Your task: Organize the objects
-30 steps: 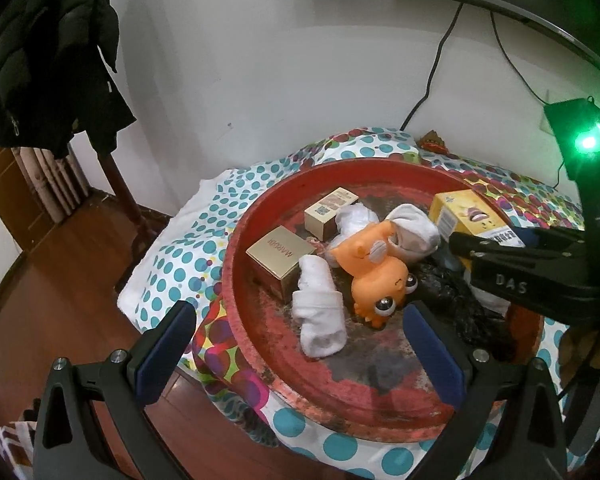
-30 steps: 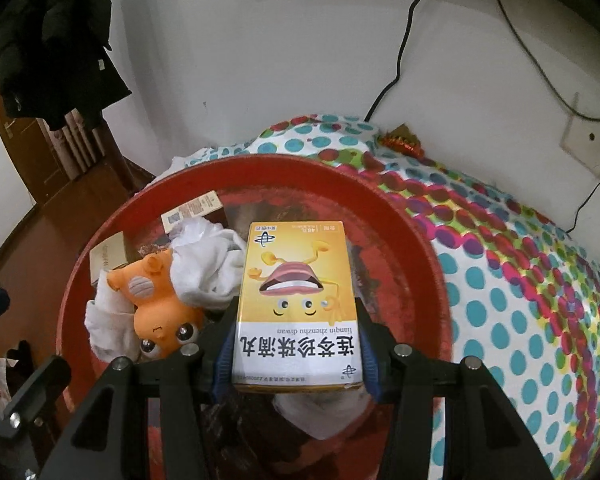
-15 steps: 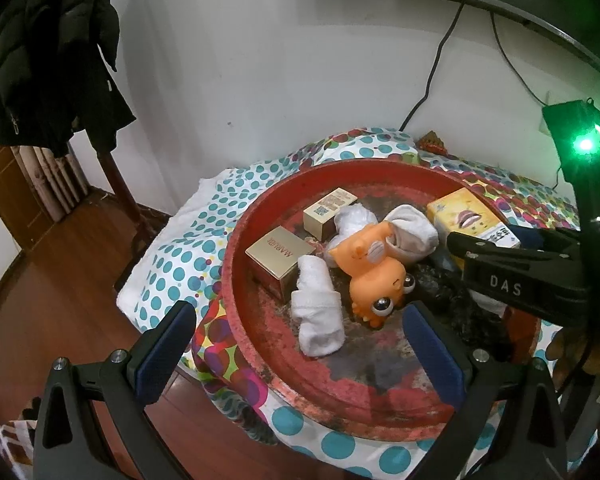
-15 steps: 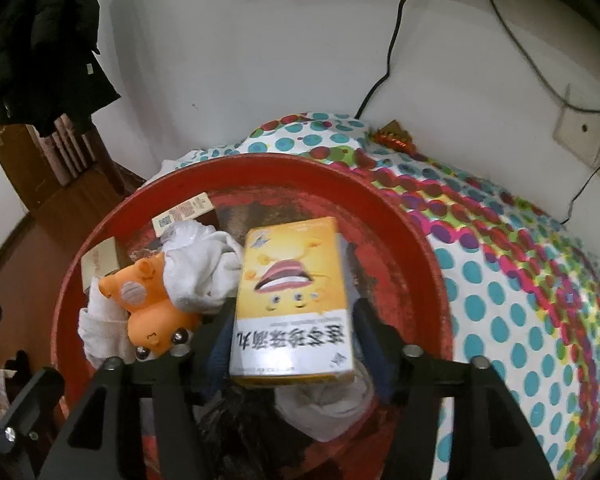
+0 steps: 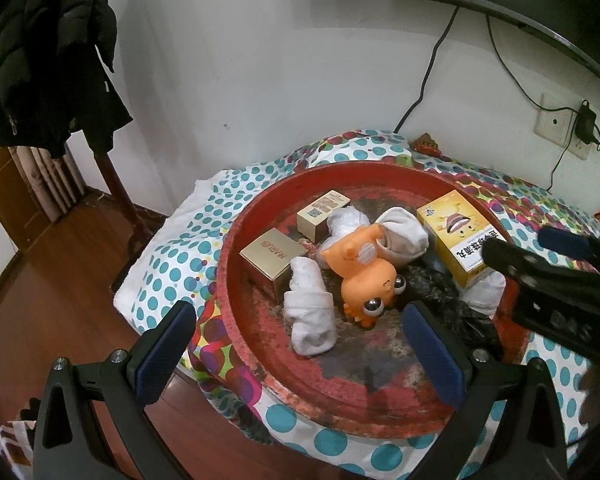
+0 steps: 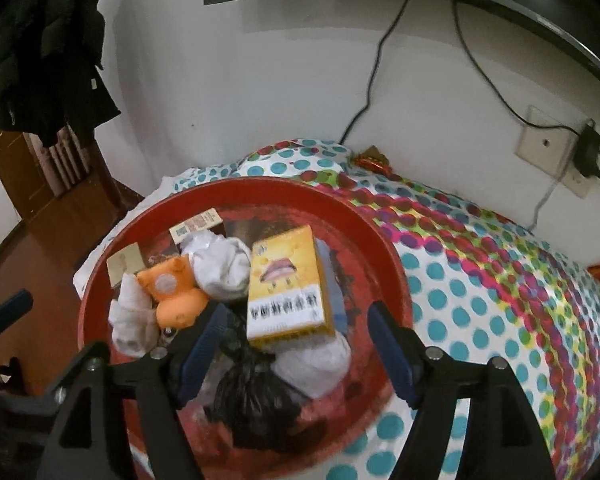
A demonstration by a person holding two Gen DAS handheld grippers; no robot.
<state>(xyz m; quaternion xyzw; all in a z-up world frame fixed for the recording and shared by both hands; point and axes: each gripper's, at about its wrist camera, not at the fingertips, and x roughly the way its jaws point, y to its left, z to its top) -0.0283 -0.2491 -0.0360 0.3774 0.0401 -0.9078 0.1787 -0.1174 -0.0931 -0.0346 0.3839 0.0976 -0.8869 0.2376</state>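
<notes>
A: While tagging the yellow box (image 6: pixel 286 284): lying where?

B: Inside the red tray (image 6: pixel 236 184), right of centre, label face up. Propped on a white bundle (image 6: pixel 312 364) and a black bag (image 6: pixel 252 392), so tilted a bit, not flat on the tray floor.

A: Long axis?

B: Points away from the right gripper (image 6: pixel 296 314), roughly in line with its fingers. Short near end closest to the tips.

A: Gripping anything?

B: No. Spread wide, wider than the box, holding nothing. Near end of the box sits just ahead of and between the tips. Looks apart from both pads; right view blurred, so can't swear to it.

A: Left gripper (image 5: pixel 300 312)?

B: Also wide open, empty. Hovers over the tray's near-left rim, facing the white sock roll (image 5: pixel 310 316) and the orange toy (image 5: pixel 364 280). Yellow box well off to its right, past the toy.

A: Nearer one, then?

B: Right, clearly. Probably only needs to go straight forward and close across the short width. Left better placed for the sock or the gold box (image 5: pixel 270 258).
</notes>
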